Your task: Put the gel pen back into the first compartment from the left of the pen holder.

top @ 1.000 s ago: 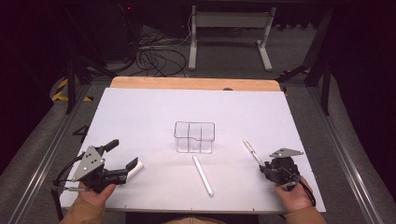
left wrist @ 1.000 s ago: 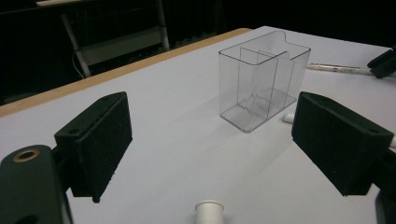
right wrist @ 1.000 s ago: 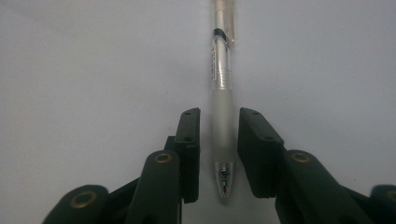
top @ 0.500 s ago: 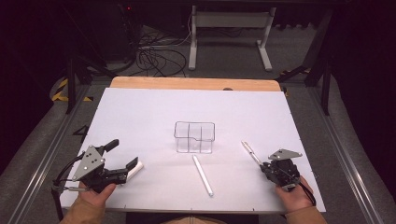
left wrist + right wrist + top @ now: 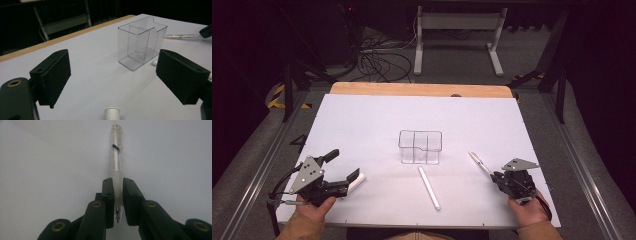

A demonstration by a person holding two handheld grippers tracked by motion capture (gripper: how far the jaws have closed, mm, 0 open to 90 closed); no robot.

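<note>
A clear pen (image 5: 116, 157) lies on the white table top, and my right gripper (image 5: 118, 185) is shut on its frosted grip end; the jaws have just been closing on it. From above, the right gripper (image 5: 499, 176) sits at the front right with the pen (image 5: 477, 162) pointing away to the left. My left gripper (image 5: 343, 166) rests at the front left, open, its pads (image 5: 53, 75) wide apart. A short white tube (image 5: 112, 113) lies on the table low between them, untouched. A clear divided box (image 5: 420, 146) stands mid-table.
A white pen (image 5: 429, 187) lies in front of the clear box (image 5: 141, 42), between the two hands. The white sheet (image 5: 362, 120) covers a wooden table whose far edge (image 5: 422, 90) shows. Cables and a desk frame (image 5: 457, 35) stand on the dark floor beyond.
The right gripper's jaws have drawn together onto the clear pen. Both hands have stayed where they were, and the left gripper is as open as before.
</note>
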